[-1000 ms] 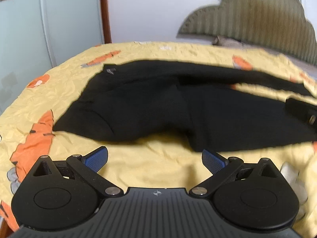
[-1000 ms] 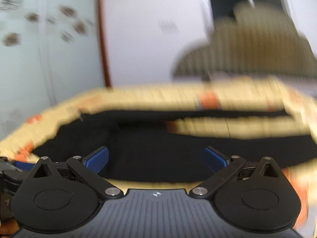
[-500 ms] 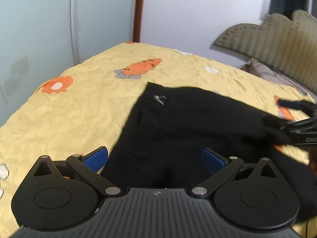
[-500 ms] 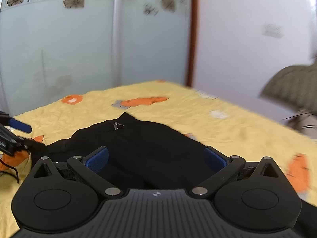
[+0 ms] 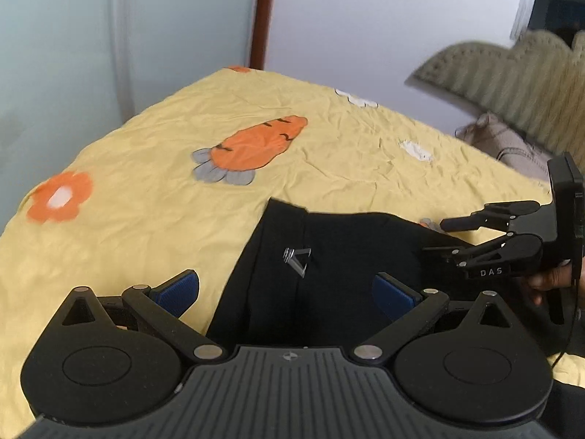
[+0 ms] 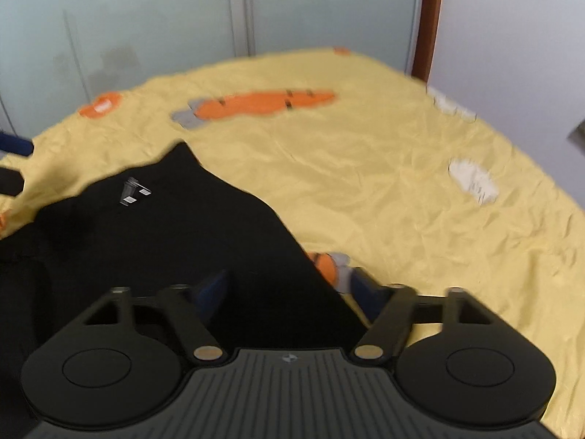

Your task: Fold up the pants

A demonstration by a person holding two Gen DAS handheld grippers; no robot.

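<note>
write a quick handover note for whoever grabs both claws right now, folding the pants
Left claw: open, holding nothing, over the waist end of the pants, by the small logo.
Right claw: open, holding nothing, over the pants' edge on the opposite side; seen side-on from the left camera, jaws apart.
Pants: black, lying on the yellow bedspread, waistband corner toward the carrot print. How the legs lie cannot be seen.
Done: no finished fold can be seen.
Left: grip the fabric and make the folds, probably starting at the waist.
</note>
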